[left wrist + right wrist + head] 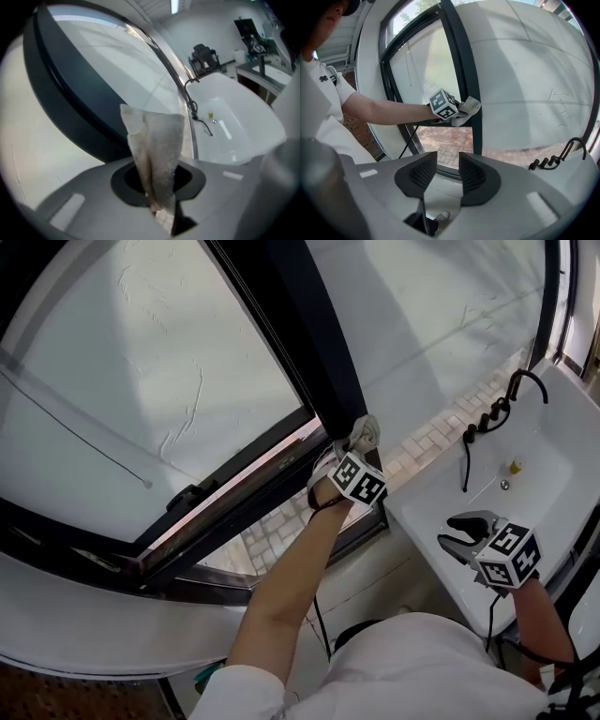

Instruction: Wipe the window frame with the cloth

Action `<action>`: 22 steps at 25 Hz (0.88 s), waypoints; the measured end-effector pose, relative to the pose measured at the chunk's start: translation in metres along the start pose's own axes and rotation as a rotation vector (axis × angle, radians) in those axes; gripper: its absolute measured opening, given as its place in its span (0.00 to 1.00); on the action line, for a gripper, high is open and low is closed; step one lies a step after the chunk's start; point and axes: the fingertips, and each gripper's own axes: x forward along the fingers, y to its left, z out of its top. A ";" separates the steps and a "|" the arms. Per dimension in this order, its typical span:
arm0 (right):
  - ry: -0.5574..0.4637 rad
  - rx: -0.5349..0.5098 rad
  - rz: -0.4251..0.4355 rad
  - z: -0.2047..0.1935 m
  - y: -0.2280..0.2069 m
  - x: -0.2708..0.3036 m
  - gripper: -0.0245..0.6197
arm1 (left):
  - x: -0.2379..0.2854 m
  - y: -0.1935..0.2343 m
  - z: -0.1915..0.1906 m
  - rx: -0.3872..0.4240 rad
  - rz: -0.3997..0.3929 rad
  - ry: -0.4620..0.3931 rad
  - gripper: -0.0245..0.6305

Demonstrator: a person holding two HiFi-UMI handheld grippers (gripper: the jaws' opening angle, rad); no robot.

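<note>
Head view: got the cloth [366, 432] pinched in the left gripper [359, 444], pressed right against the dark window frame [309, 343] near the upright's bottom end. Runs up and away from there, so probably wiping lengthwise along that bar. Can see the right gripper [461, 532] well off over the sink [553, 427], near the faucet [487, 413], nothing blocking.

Left gripper view: clamped tight on the cloth, frame just behind.

Right gripper view: parted only narrowly, holding nothing.
</note>
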 end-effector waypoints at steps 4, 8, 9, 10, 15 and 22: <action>-0.015 -0.020 0.004 0.004 -0.002 0.001 0.26 | -0.022 0.033 0.014 0.127 -0.006 0.033 0.18; -0.009 -0.059 0.011 0.009 -0.001 0.007 0.26 | -0.046 0.059 0.034 0.224 -0.005 0.046 0.18; -0.008 -0.069 0.015 0.011 -0.001 0.009 0.26 | -0.052 0.067 0.039 0.245 -0.001 0.047 0.18; -0.008 -0.076 0.020 0.013 0.000 0.012 0.26 | -0.058 0.074 0.045 0.264 0.001 0.049 0.18; -0.006 -0.094 0.056 0.013 0.012 0.023 0.26 | -0.085 0.100 0.065 0.338 -0.008 0.061 0.18; -0.015 -0.125 0.062 0.019 0.009 0.029 0.26 | -0.130 0.154 0.103 0.434 0.031 0.072 0.18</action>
